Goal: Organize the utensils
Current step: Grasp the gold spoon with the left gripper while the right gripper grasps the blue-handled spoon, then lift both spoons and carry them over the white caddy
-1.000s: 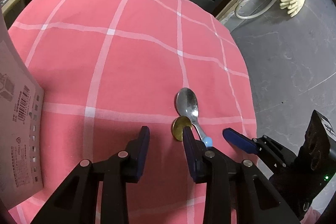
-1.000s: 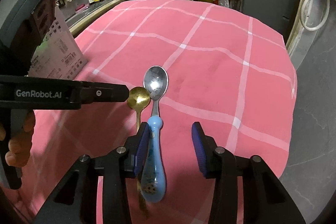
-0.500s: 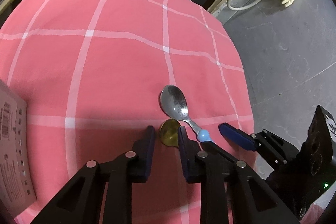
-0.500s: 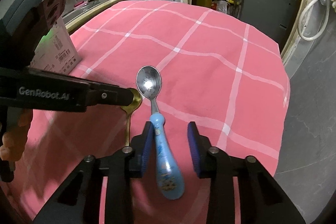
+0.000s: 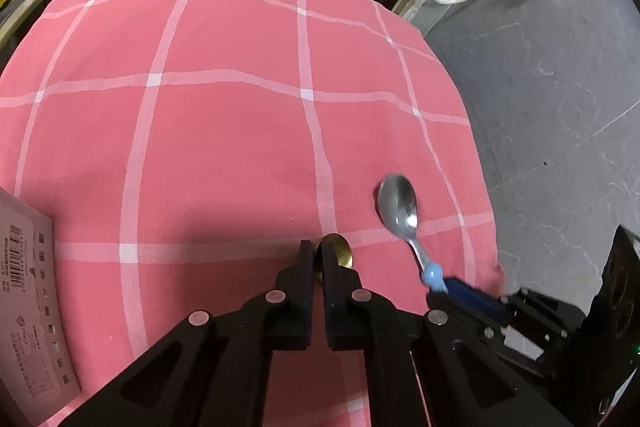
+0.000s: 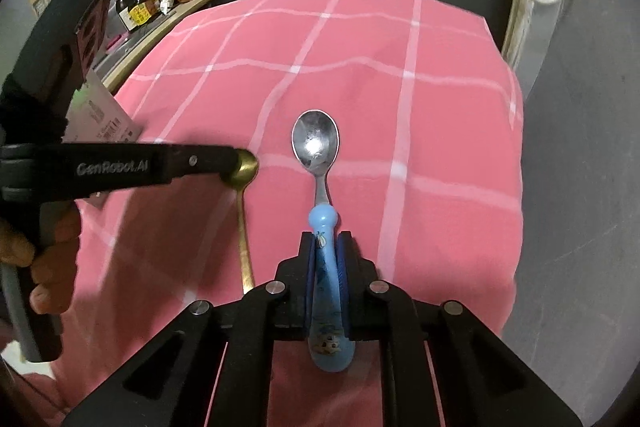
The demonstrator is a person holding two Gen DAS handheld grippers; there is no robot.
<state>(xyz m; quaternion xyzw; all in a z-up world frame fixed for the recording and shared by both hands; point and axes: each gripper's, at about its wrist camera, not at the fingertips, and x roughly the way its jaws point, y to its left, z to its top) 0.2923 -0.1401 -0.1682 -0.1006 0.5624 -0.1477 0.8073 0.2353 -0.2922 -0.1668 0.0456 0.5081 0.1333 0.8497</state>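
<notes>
Two spoons, two grippers, one printed carton, all on or above a pink checked tablecloth.

Left gripper: fingers drawn together on the bowl of the gold spoon, whose rim shows just past the fingertips. From the right wrist view the same gripper reaches in from the side, and the gold spoon runs from its tip back toward the camera, its slim handle over the cloth.

Right gripper: fingers clamped on the blue handle of the child's spoon. The steel bowl points away from the gripper, beyond the fingertips, face up; the handle end sticks out behind the fingers. In the left wrist view the child's spoon lies beside the gold spoon, apart from it, on the side nearer the cloth's edge, with the right gripper at its handle.

Printed carton: on the far side of the gold spoon from the child's spoon, well apart. A bare hand holds the left gripper's grip.
</notes>
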